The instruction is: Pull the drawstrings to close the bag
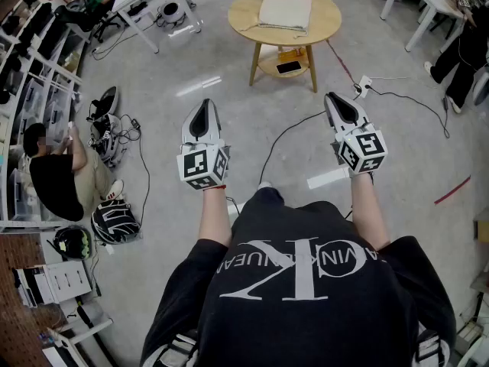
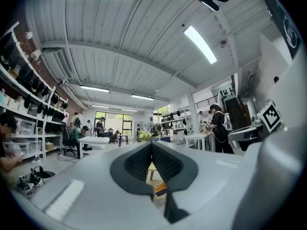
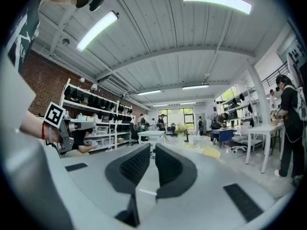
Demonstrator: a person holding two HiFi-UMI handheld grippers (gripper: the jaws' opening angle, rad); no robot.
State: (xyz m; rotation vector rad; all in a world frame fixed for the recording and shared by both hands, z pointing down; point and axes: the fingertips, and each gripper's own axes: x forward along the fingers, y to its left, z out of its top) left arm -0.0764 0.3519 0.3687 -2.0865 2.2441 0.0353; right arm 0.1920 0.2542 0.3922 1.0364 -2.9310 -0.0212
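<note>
By my reckoning nothing is begun: the left gripper (image 1: 203, 107), jaws pressed together, and the right gripper (image 1: 339, 102), jaws a slit apart, both hang empty, well short of what looks like the pale bag (image 1: 285, 11) on the round tabletop (image 1: 325, 23), so next comes reaching its drawstrings.
</note>
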